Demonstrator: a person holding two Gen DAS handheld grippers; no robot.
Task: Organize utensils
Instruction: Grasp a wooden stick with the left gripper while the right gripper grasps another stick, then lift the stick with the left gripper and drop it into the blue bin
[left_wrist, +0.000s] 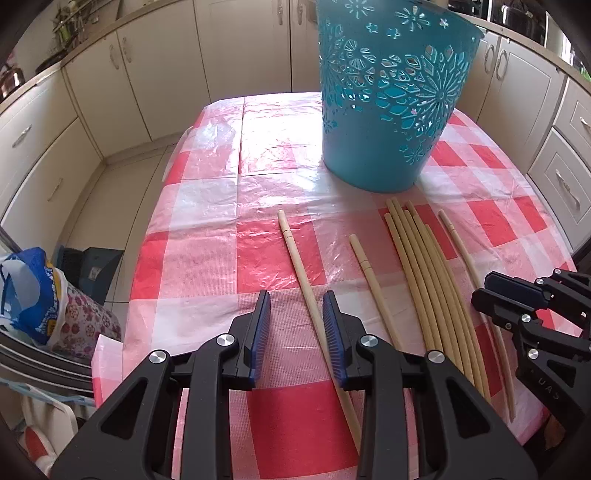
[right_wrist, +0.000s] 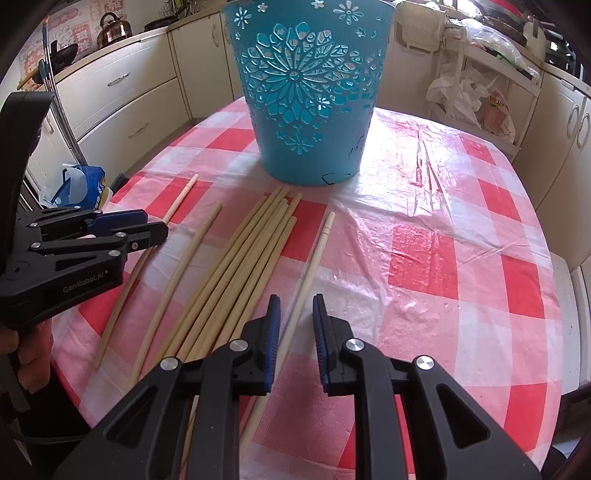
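Several pale wooden chopsticks lie on the red-and-white checked tablecloth (left_wrist: 207, 236) in front of a tall turquoise cut-out basket (left_wrist: 388, 110) (right_wrist: 306, 92). My left gripper (left_wrist: 295, 306) is open and straddles the leftmost chopstick (left_wrist: 295, 251), which lies close to the right pad with a gap at the left pad. My right gripper (right_wrist: 295, 314) is open around the rightmost chopstick (right_wrist: 314, 258), with space on both sides. A bundle of chopsticks (right_wrist: 251, 251) (left_wrist: 424, 277) and one single chopstick (right_wrist: 184, 266) lie between the two. Each gripper shows in the other's view: left gripper (right_wrist: 153, 225), right gripper (left_wrist: 482, 286).
The table's left edge (left_wrist: 147, 258) drops to a tiled floor with a blue-and-white bag (left_wrist: 29, 291). Cream kitchen cabinets (left_wrist: 110, 92) surround the table. A white rack with plastic bags (right_wrist: 472, 96) stands at the far right. A hand (right_wrist: 29, 354) holds the left gripper.
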